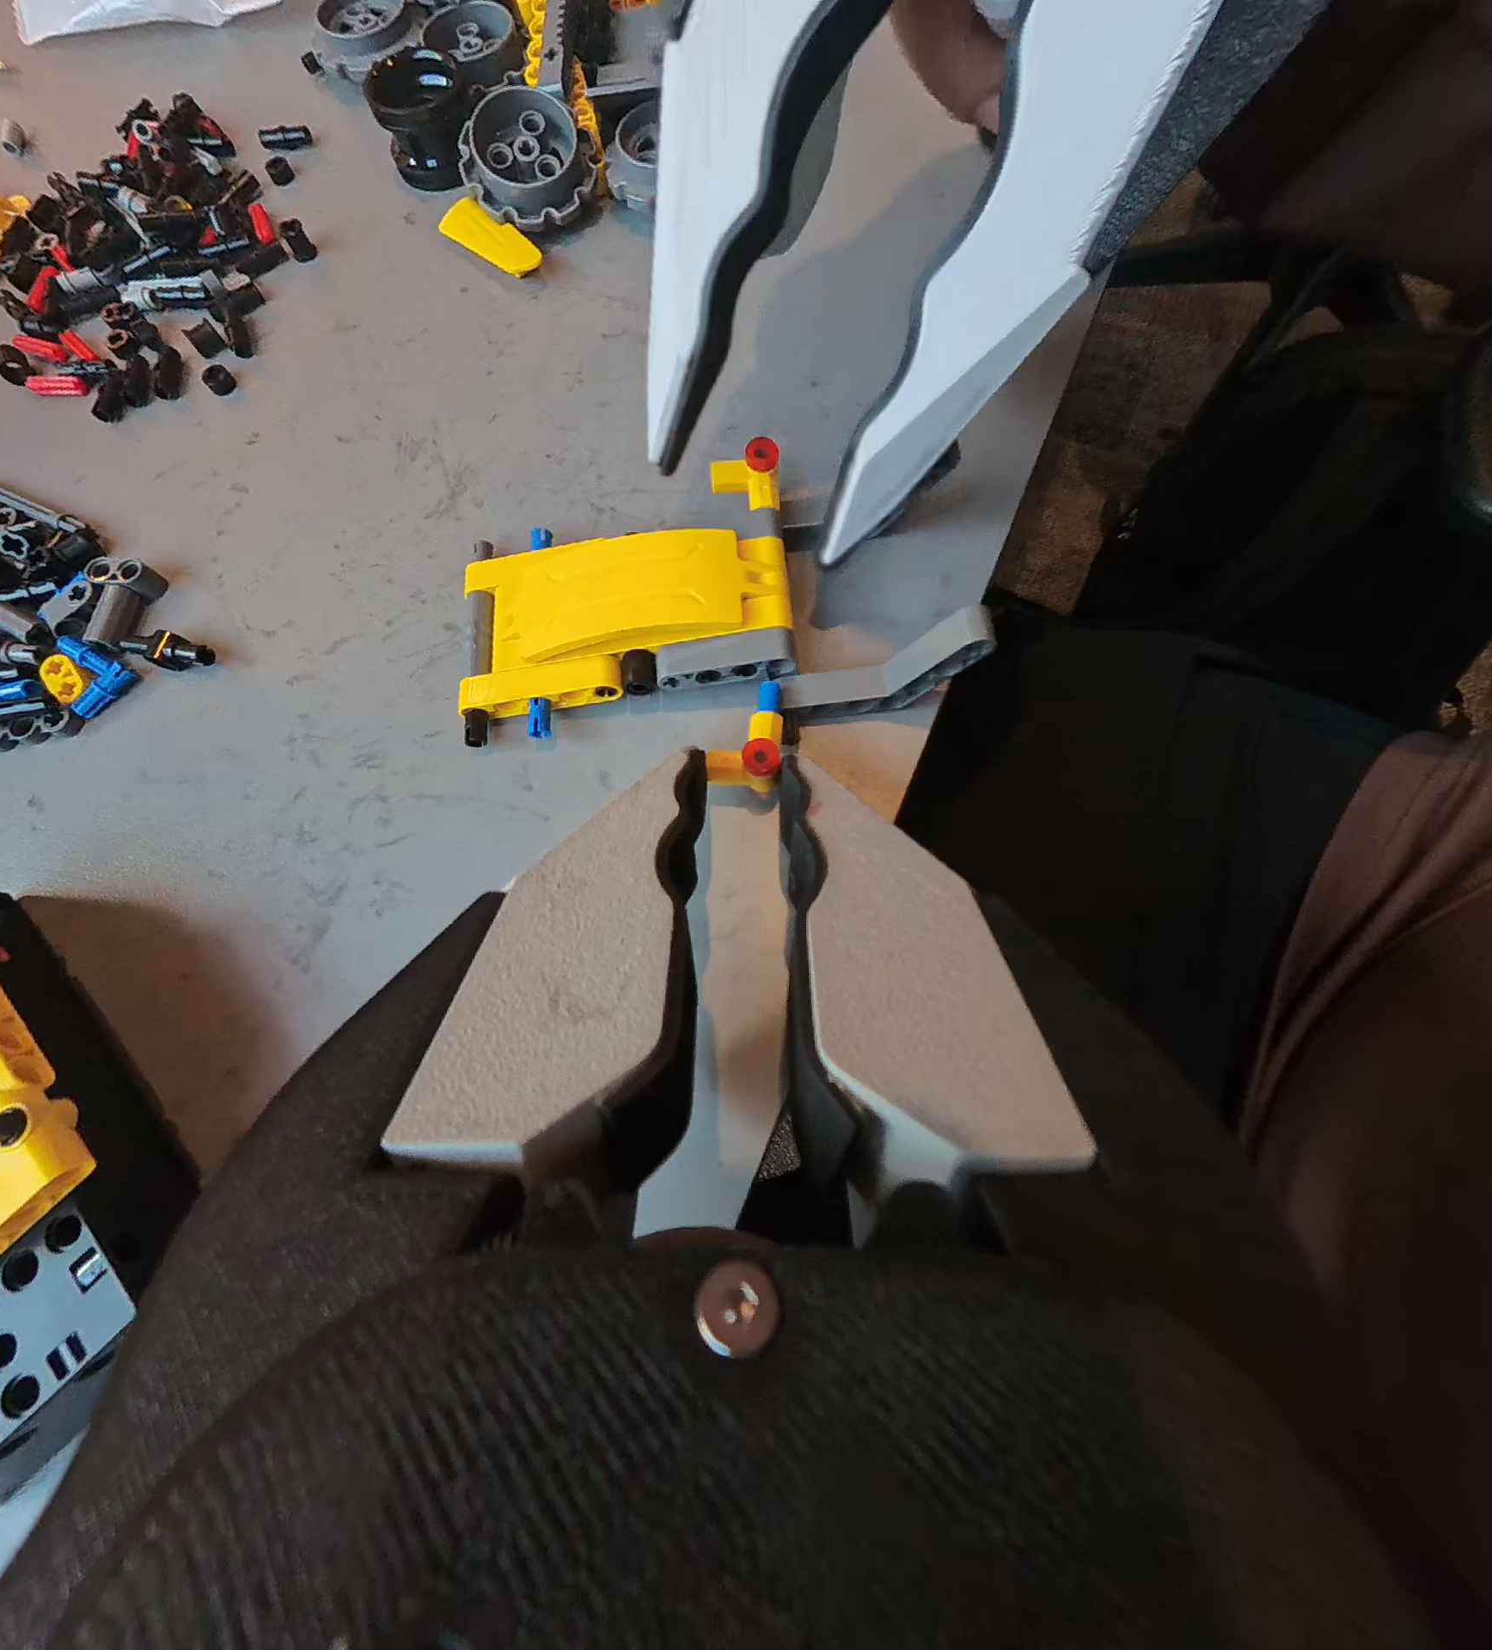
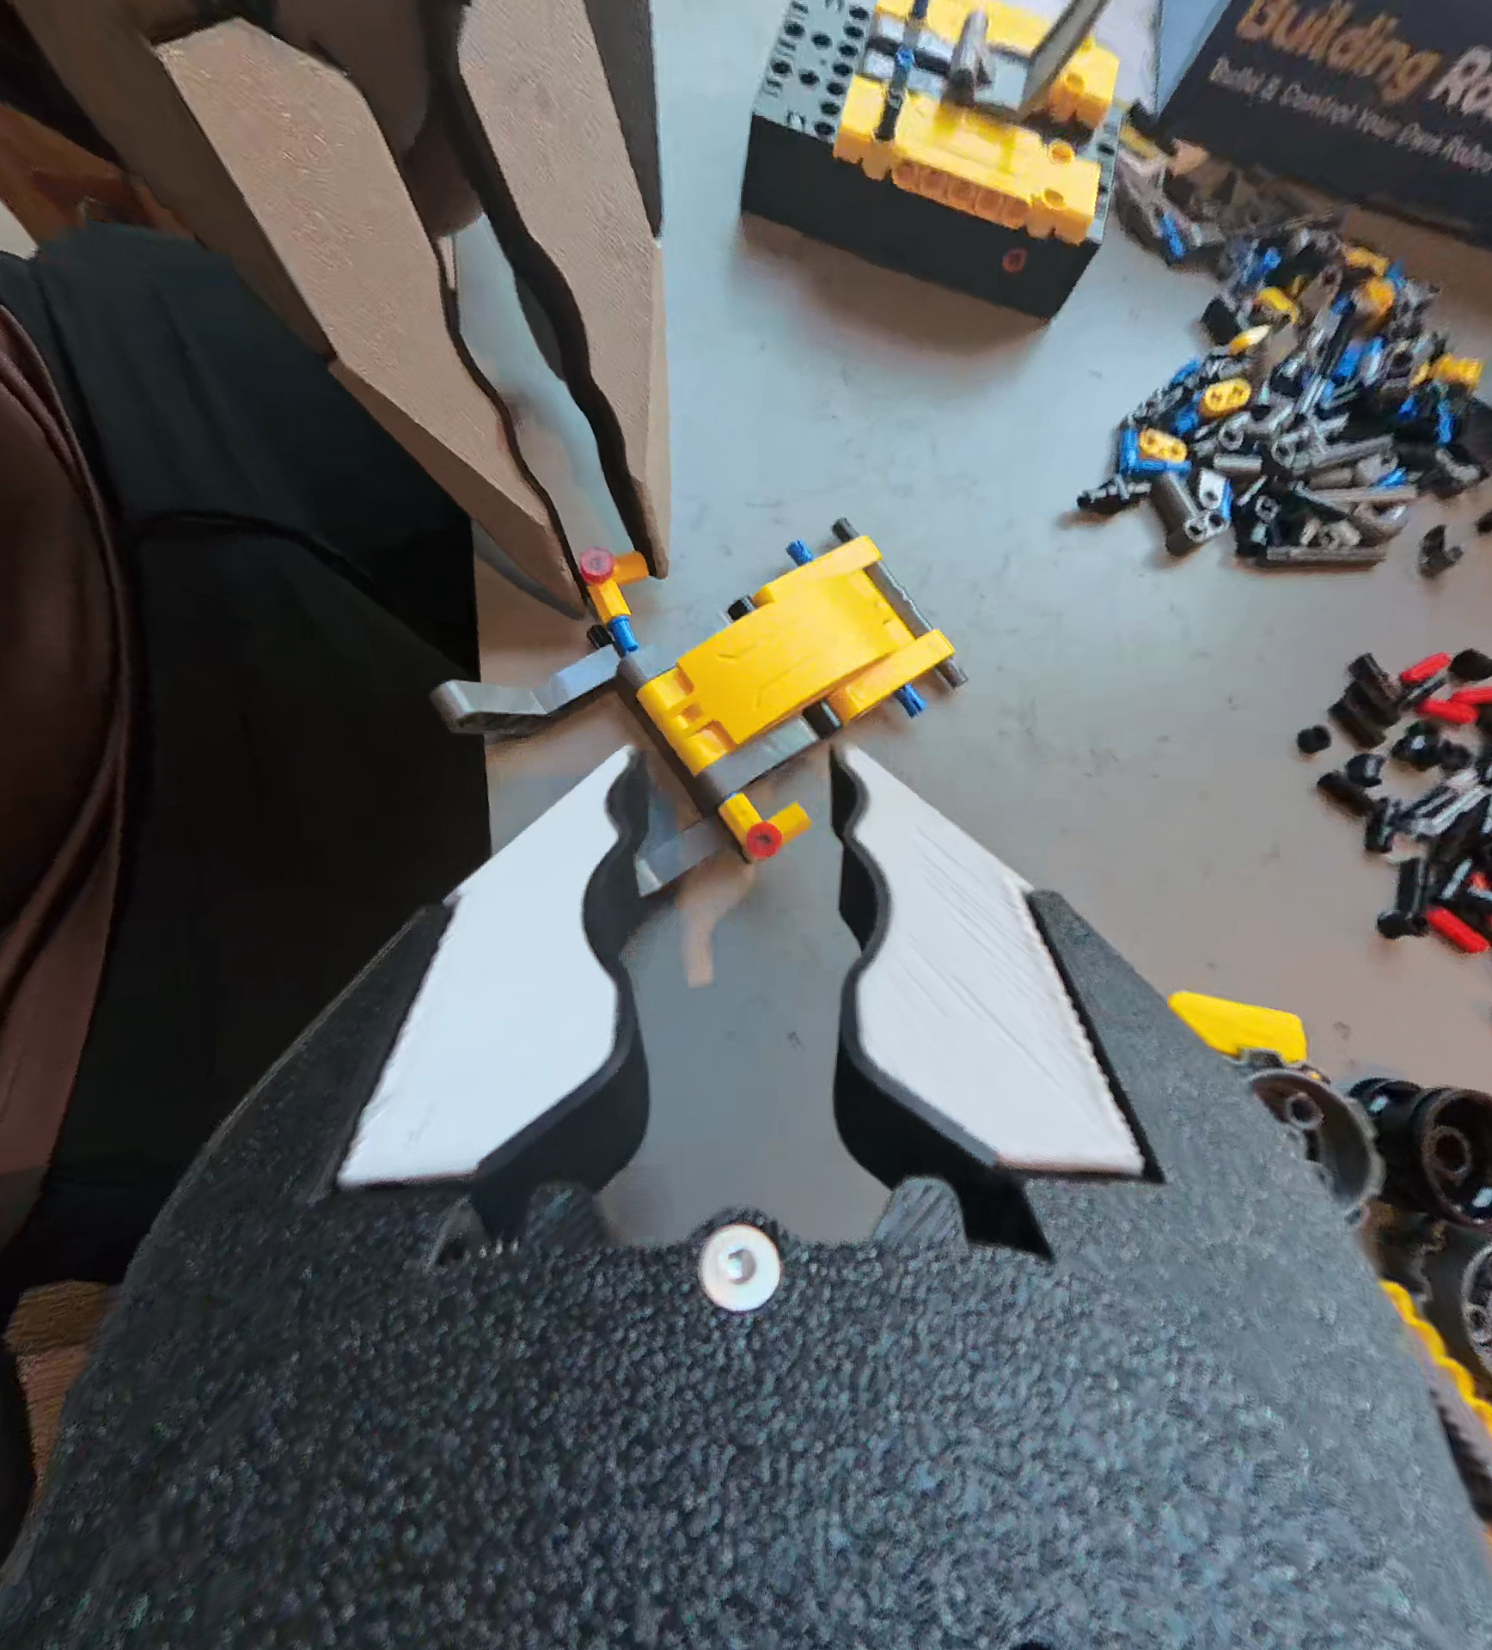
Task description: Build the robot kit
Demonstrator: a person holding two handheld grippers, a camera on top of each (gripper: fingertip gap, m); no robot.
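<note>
The left hand-held gripper (image 1: 744,775) pinches a small yellow connector with a red pin (image 1: 751,759) on the yellow-and-grey brick assembly (image 1: 635,616) lying on the grey desk (image 1: 367,446); the right hand-held gripper (image 2: 733,759) hangs released over its far end.

A grey table (image 1: 349,804) carries loose building-toy parts. A small yellow assembly (image 1: 626,616) lies near the table's edge. A heap of black and red pins (image 1: 135,259) lies well apart from it; a second heap of grey, blue and yellow connectors (image 2: 1314,429) lies nearby. Grey and black wheel hubs (image 1: 492,125) are grouped beside a yellow wedge piece (image 1: 488,237). A black block topped with yellow beams (image 2: 939,161) stands beside a dark box (image 2: 1385,125).
</note>
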